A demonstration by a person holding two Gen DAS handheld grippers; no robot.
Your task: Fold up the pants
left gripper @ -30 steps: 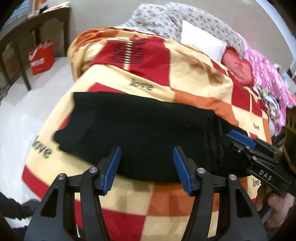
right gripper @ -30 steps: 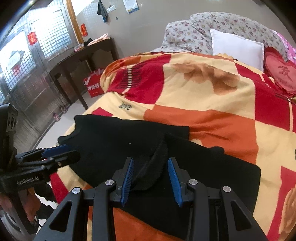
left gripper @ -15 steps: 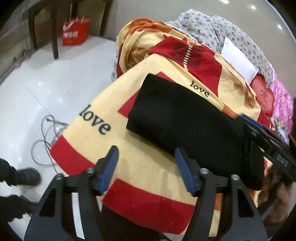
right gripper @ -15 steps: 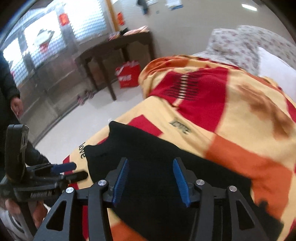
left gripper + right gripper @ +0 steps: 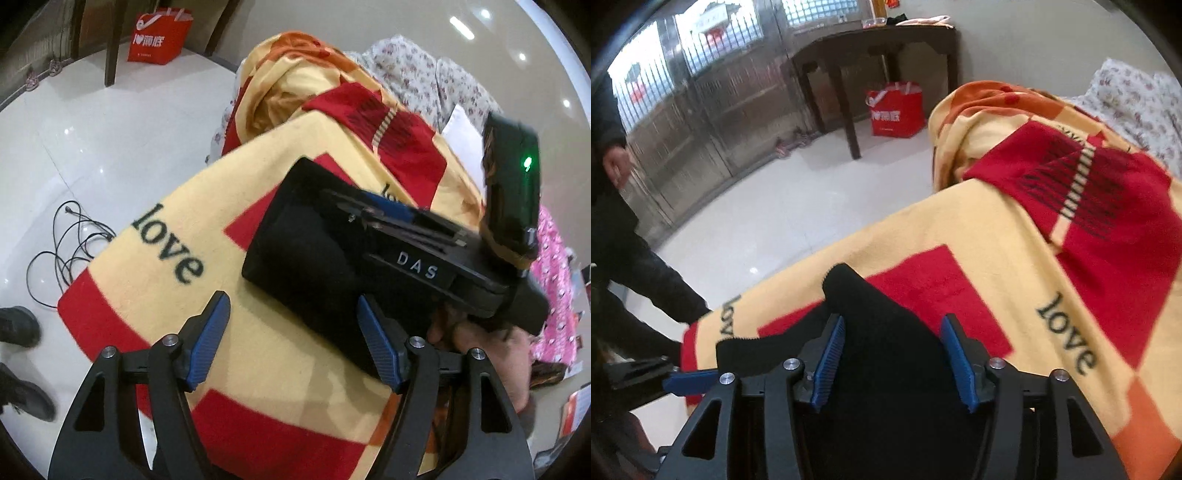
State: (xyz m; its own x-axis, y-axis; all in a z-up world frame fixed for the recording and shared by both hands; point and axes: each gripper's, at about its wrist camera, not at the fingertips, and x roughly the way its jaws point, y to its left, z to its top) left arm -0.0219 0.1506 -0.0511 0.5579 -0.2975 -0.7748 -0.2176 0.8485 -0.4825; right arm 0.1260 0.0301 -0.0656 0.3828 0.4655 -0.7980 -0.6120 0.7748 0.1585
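Hovering over the folded black knit pants (image 5: 303,236), my left tool (image 5: 291,343) gapes wide and empty. My right tool (image 5: 894,354) spreads wide above them on the yellow-and-red blanket (image 5: 979,236).

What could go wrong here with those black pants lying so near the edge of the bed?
The black pants lie folded on the blanket close to the bed's edge, so a clumsy push might slide them toward the floor. The right gripper hovers open over the cloth, with fabric between its fingers; closing carelessly could pull the fold apart. The left gripper is open right beside it, and the two tools look close enough to bump.
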